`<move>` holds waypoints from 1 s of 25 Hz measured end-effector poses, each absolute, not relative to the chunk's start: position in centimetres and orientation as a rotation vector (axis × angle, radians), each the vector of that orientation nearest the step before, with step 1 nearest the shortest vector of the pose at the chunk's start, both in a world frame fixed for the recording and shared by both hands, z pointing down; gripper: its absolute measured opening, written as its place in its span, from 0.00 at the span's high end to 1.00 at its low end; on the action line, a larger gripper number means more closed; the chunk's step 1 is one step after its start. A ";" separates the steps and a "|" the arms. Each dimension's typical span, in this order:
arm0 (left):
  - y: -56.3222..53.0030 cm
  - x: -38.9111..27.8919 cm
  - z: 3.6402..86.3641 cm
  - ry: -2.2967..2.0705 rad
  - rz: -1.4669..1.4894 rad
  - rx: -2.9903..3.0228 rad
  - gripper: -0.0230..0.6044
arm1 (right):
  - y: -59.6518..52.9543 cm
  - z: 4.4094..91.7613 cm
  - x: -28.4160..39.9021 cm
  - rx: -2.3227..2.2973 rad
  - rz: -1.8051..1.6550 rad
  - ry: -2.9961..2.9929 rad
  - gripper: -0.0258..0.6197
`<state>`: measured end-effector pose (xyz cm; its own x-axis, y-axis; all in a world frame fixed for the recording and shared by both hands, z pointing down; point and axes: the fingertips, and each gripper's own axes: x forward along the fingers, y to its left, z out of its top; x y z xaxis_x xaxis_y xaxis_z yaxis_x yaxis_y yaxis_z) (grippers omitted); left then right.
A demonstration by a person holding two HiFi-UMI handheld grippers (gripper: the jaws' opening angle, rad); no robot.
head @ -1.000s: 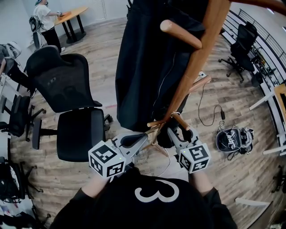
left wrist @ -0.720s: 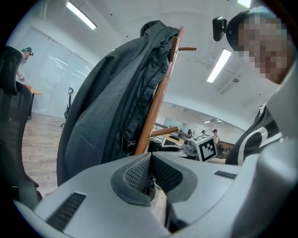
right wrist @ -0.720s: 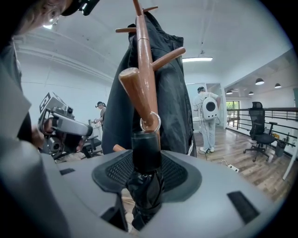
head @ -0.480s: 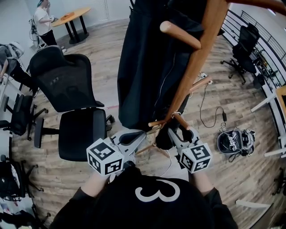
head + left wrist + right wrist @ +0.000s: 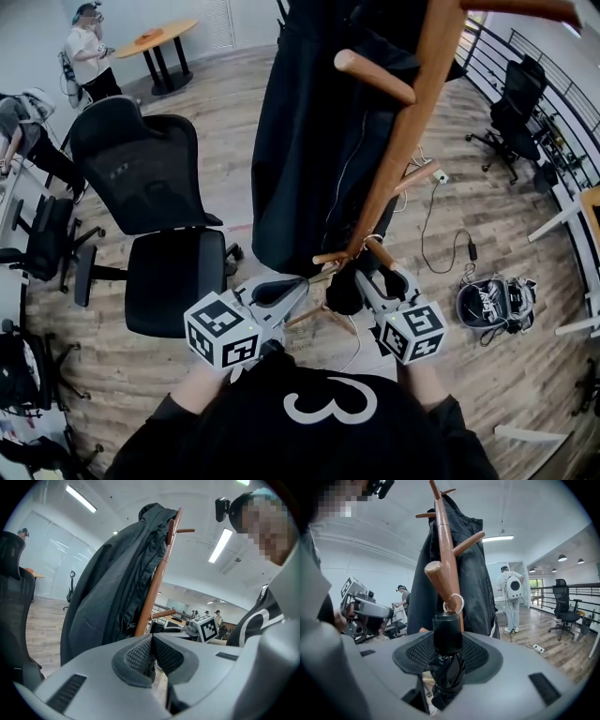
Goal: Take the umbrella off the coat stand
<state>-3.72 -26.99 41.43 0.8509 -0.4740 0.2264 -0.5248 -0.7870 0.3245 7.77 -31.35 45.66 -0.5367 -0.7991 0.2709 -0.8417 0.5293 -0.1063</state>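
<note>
A black folded umbrella (image 5: 447,632) hangs by a cord loop (image 5: 454,603) from a low peg (image 5: 439,579) of the wooden coat stand (image 5: 445,536). My right gripper (image 5: 447,654) is shut on the umbrella's handle, with the folded canopy drooping below the pads. In the head view the umbrella (image 5: 345,291) shows as a dark bundle at the right gripper (image 5: 372,281), under the stand's pole (image 5: 403,141). My left gripper (image 5: 152,656) is shut with nothing between its pads. It sits just left of the stand (image 5: 157,588), seen in the head view as the left gripper (image 5: 298,287).
A long black jacket (image 5: 309,141) hangs on the stand's far side. A black office chair (image 5: 159,216) stands at the left. A power strip with cable (image 5: 438,178) and a bag (image 5: 492,305) lie on the wooden floor at the right. People stand at a round table (image 5: 155,37).
</note>
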 end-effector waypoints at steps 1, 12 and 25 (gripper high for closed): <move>-27.0 -3.7 41.4 -0.746 0.186 2.649 0.94 | -31.3 45.6 7.7 1.399 0.331 -2.579 0.67; -25.6 -3.1 40.9 -0.747 0.190 2.664 0.94 | -29.8 44.6 8.1 1.401 0.286 -2.592 0.67; -23.5 -2.4 40.2 -0.749 0.180 2.682 0.94 | -27.2 42.3 8.2 1.380 0.231 -2.648 0.67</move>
